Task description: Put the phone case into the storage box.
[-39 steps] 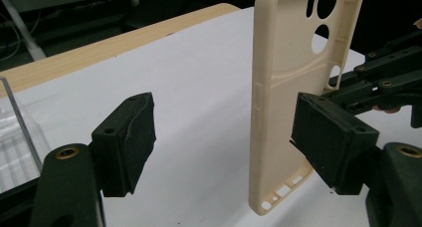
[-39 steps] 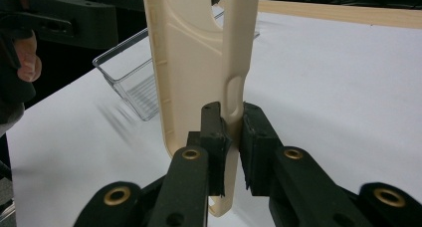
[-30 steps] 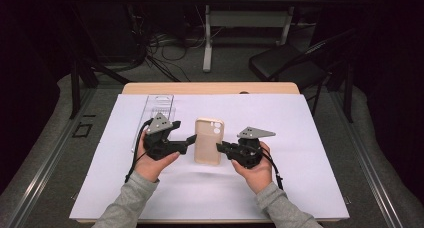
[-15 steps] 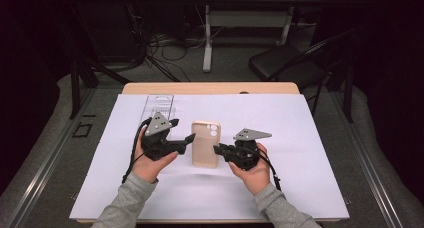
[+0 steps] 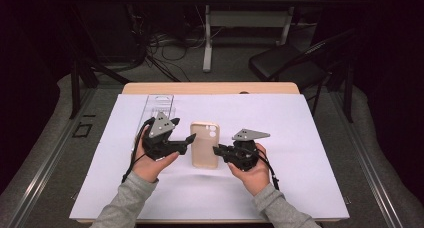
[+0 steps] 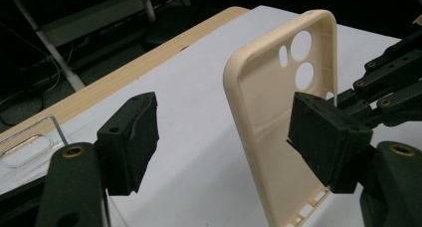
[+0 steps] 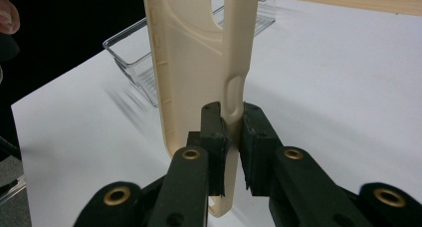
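A cream phone case (image 5: pixel 204 145) with round camera holes is in the middle of the white sheet (image 5: pixel 300 138). My right gripper (image 5: pixel 217 149) is shut on the case's right side edge. The right gripper view shows its jaws (image 7: pixel 231 130) pinching the thin wall of the case (image 7: pixel 199 53). My left gripper (image 5: pixel 188 138) is open at the case's left edge. In the left gripper view its jaws (image 6: pixel 226 125) stand wide apart, with the case's open inner side (image 6: pixel 278 117) partly between them and close to the right pad (image 6: pixel 326 137).
A clear plastic tray (image 5: pixel 160 105) lies on the sheet behind the left hand, also seen as the clear tray (image 7: pixel 134 57) beyond the case. The wooden table edge (image 5: pixel 210 88) runs along the back. A black chair (image 5: pixel 295 63) and cables are on the floor beyond.
The right gripper and the case have shifted slightly left and toward the person. The left gripper has stayed open in nearly the same place.
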A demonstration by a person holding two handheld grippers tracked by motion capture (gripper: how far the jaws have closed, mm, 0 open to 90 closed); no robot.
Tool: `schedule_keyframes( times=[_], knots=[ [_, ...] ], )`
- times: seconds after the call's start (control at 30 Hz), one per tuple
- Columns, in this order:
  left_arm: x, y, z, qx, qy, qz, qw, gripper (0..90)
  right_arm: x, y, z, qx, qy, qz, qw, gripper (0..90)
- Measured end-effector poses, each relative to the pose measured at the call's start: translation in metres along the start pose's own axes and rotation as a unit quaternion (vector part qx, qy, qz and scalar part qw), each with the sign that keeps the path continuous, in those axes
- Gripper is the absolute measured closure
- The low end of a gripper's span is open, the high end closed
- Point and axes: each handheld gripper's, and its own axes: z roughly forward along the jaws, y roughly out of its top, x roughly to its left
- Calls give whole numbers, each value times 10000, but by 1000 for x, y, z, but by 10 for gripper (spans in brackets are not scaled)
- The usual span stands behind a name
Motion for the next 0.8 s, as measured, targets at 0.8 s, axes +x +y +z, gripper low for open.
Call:
schedule_keyframes(
  times=[0.8],
  knots=[
    [6,19,7,214,197,624,9976,249,-4,1,-1,17,-74,84,9999,817]
  ],
)
